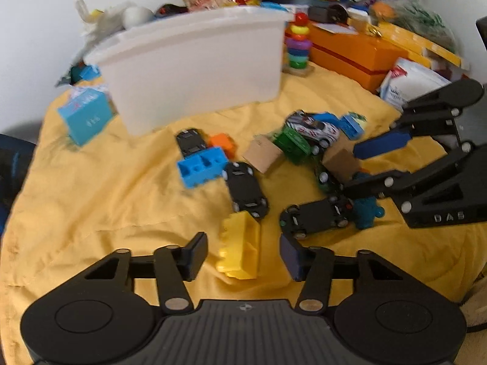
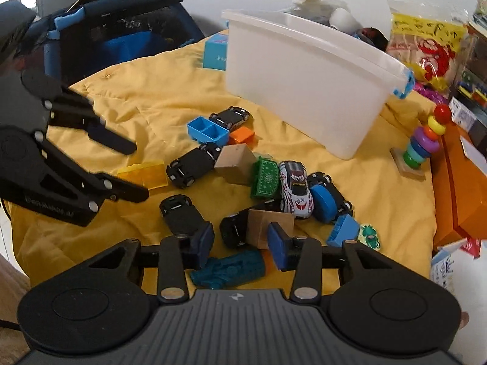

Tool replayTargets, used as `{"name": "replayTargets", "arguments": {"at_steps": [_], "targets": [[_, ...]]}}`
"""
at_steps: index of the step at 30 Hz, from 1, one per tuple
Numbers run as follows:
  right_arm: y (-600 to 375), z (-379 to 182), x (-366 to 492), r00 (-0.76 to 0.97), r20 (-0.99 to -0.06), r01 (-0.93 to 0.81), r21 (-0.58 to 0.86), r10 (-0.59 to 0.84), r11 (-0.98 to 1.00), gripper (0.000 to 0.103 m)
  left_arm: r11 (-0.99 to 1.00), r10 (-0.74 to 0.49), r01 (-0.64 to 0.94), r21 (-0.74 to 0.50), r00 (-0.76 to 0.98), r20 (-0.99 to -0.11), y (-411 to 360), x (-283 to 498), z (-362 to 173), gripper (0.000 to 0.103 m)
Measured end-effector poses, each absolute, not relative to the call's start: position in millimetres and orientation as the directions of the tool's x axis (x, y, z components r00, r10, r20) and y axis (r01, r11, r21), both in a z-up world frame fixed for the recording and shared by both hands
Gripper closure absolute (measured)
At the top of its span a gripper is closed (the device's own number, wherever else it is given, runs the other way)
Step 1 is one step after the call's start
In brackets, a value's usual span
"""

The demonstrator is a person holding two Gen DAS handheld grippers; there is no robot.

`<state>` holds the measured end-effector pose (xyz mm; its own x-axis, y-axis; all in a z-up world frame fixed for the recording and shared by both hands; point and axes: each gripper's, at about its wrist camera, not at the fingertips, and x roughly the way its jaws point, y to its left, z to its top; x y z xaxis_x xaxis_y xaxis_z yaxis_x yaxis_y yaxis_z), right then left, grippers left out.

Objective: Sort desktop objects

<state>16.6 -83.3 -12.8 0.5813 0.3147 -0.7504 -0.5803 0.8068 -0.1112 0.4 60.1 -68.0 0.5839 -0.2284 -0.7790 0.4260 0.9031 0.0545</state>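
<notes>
Toys lie scattered on a yellow cloth [image 1: 100,200]. My left gripper [image 1: 243,255] is open and straddles a yellow brick [image 1: 240,249] without clamping it; in the right wrist view the left gripper [image 2: 135,170] flanks that yellow brick [image 2: 143,175]. My right gripper [image 2: 240,243] is open above a teal brick [image 2: 228,269], just behind a wooden block [image 2: 268,225]. Several upturned black toy cars, a white race car [image 2: 295,185], a green brick [image 2: 264,178], a blue brick [image 2: 207,130] and an orange brick [image 2: 242,137] lie ahead. The white bin [image 2: 304,82] stands behind them.
A ring stacker [image 2: 423,146] and an orange box [image 2: 456,182] stand at the right edge. A light blue box [image 1: 85,115] sits left of the white bin [image 1: 194,70]. A dark bag [image 2: 115,36] is at the far left. Snack bags and clutter fill the back.
</notes>
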Motion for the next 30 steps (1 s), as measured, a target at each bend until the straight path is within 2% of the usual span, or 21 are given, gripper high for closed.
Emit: {"name": "replayTargets", "arguments": {"at_steps": [1, 7, 9, 10, 11, 18, 26, 27, 30], "targets": [[-85.5, -12.4, 17.9, 0.578, -0.752, -0.573, -0.098, 0.316, 0.814, 0.059, 0.904, -0.24, 0.426, 0.037, 0.577, -0.78, 61.6, 1.2, -67.8, 0.054], [-99.0, -2.9, 19.6, 0.59, -0.728, -0.539, -0.035, 0.348, 0.841, 0.059, 0.945, -0.238, 0.325, -0.028, 0.628, -0.74, 92.2, 9.4, -57.0, 0.055], [-98.2, -3.6, 21.9, 0.592, -0.729, -0.538, -0.039, 0.344, 0.842, 0.059, 0.948, -0.25, 0.314, -0.06, 0.611, -0.751, 98.0, 14.5, -63.1, 0.065], [-97.8, -3.8, 22.1, 0.59, -0.73, -0.539, -0.039, 0.344, 0.841, 0.059, 0.945, -0.262, 0.319, -0.077, 0.592, -0.762, 97.8, 16.6, -67.5, 0.076], [-97.5, -3.9, 22.9, 0.588, -0.731, -0.541, -0.037, 0.346, 0.84, 0.059, 0.941, -0.275, 0.325, -0.092, 0.58, -0.767, 96.6, 16.6, -69.9, 0.079], [-99.2, -8.4, 31.1, 0.592, -0.734, -0.511, -0.023, 0.333, 0.859, 0.059, 0.92, -0.318, 0.378, -0.102, 0.57, -0.758, 82.4, 7.9, -70.7, 0.08], [-111.5, -23.7, 49.4, 0.572, -0.752, -0.438, 0.059, 0.328, 0.897, 0.057, 0.905, -0.36, 0.4, -0.143, 0.542, -0.76, 74.7, -0.2, -68.5, 0.078], [-112.3, -26.6, 50.9, 0.553, -0.762, -0.438, 0.077, 0.336, 0.896, 0.064, 0.9, -0.368, 0.41, -0.147, 0.535, -0.761, 72.5, -1.9, -69.6, 0.078], [-113.1, -26.6, 48.1, 0.534, -0.766, -0.456, 0.097, 0.359, 0.885, 0.067, 0.892, -0.362, 0.437, -0.119, 0.53, -0.767, 63.9, -6.2, -72.8, 0.076]]}}
